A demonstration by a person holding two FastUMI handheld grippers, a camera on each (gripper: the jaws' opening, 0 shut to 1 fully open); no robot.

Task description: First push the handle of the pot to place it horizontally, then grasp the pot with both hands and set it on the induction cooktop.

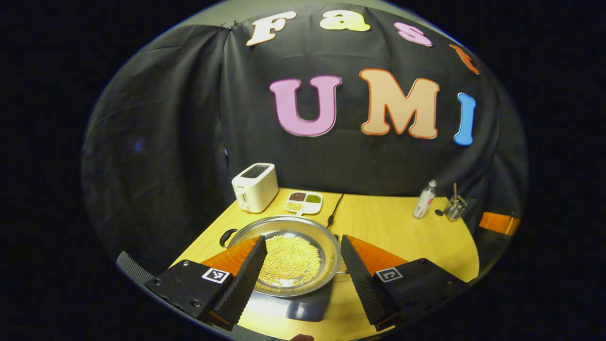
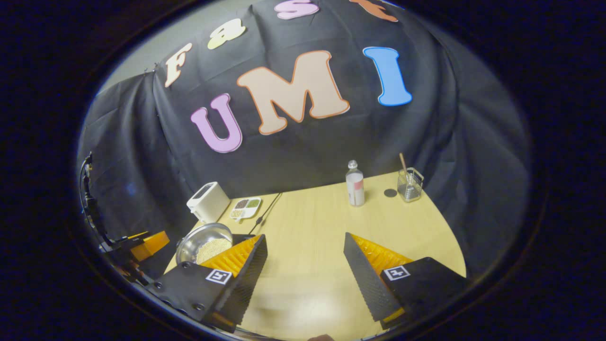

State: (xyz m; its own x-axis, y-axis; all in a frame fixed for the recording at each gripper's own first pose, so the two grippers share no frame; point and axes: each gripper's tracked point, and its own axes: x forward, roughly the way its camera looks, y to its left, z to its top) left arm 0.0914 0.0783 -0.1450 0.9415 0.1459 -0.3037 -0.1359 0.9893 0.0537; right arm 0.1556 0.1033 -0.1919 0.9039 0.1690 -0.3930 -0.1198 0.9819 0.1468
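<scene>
A steel pot (image 1: 303,229), holding yellow grains, lies just ahead of my left gripper (image 1: 303,241). It appears to rest on the dark induction cooktop (image 1: 289,308), whose near edge shows below it. A black pot handle (image 1: 226,236) sticks out to the left. My left gripper is open, its fingers (image 1: 246,274) above the pot's near rim, apart from it. In the right gripper view the pot (image 2: 203,241) sits far left, the cooktop (image 2: 242,236) behind it. My right gripper (image 2: 305,237) hangs open over bare tabletop.
At the back of the wooden table (image 1: 393,227) stand a white toaster (image 1: 254,187) and a divided dish (image 1: 304,202); a black cable (image 1: 334,213) runs forward. A bottle (image 2: 355,184), a glass jar (image 2: 410,184) and a dark disc (image 2: 390,192) stand back right.
</scene>
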